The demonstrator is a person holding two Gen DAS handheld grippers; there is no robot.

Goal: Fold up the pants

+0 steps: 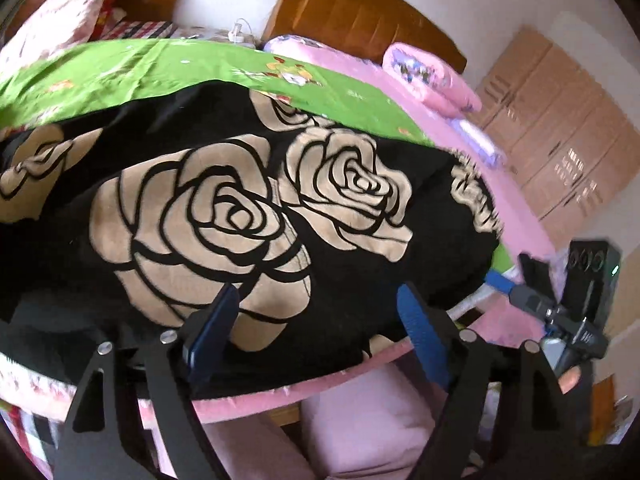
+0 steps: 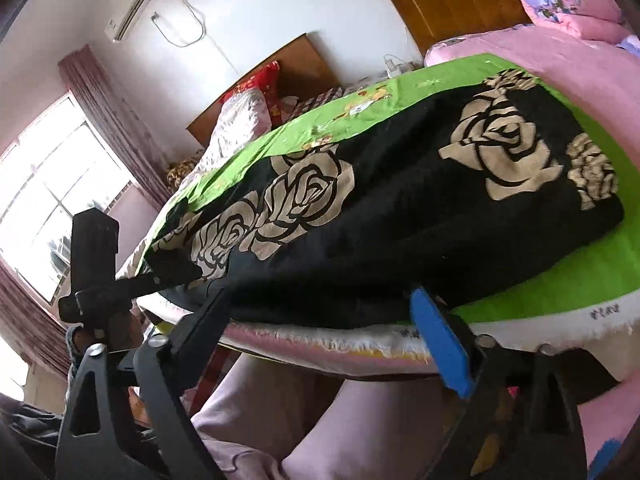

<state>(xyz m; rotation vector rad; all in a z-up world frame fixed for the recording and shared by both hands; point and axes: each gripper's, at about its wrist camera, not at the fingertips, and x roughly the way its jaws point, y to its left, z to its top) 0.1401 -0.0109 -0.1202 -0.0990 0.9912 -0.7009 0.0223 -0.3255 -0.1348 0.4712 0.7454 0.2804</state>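
Pink-sheeted bed (image 2: 560, 80), bright green printed cloth (image 2: 580, 280) spread over it to the near edge. Black pants with large beige rose print (image 1: 240, 220), folded flat on the green cloth, lower border along the bed's near edge. Left gripper (image 1: 316, 320) with blue-padded fingers (image 1: 416, 320), spread wide over the pants' near border, nothing pinched. Right gripper (image 2: 324, 328) likewise gaping at that edge, empty.
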